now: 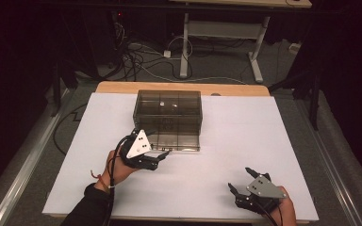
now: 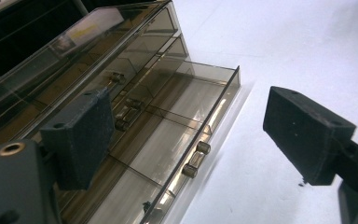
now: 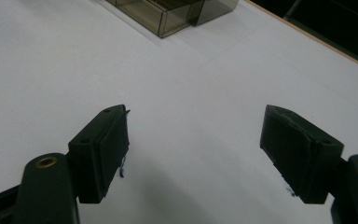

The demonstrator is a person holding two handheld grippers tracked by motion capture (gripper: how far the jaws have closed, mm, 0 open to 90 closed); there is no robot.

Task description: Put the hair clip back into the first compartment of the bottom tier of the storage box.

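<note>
A smoked, see-through drawer box [image 1: 167, 110] stands at the middle back of the white table [image 1: 250, 132]. Its bottom drawer [image 2: 168, 135] is pulled out toward me, and nothing shows in its compartments. The drawer's front bears a small two-post handle [image 2: 196, 159]. My left gripper [image 1: 156, 145] is open at the drawer's front left, one jaw over the drawer and the other over the table; in the left gripper view [image 2: 191, 116] the handle lies between the jaws, untouched. My right gripper [image 1: 240, 179] hangs open over bare table near the front right, well apart from the box [image 3: 168, 14].
The upper drawers [image 2: 135, 84] are pushed in, with their own handles [image 2: 127, 114] showing. A wooden strip [image 1: 179, 87] edges the table's back. Beyond it are floor cables [image 1: 136, 56] and another table's white legs [image 1: 185, 47]. Metal rails [image 1: 23, 160] run along both sides.
</note>
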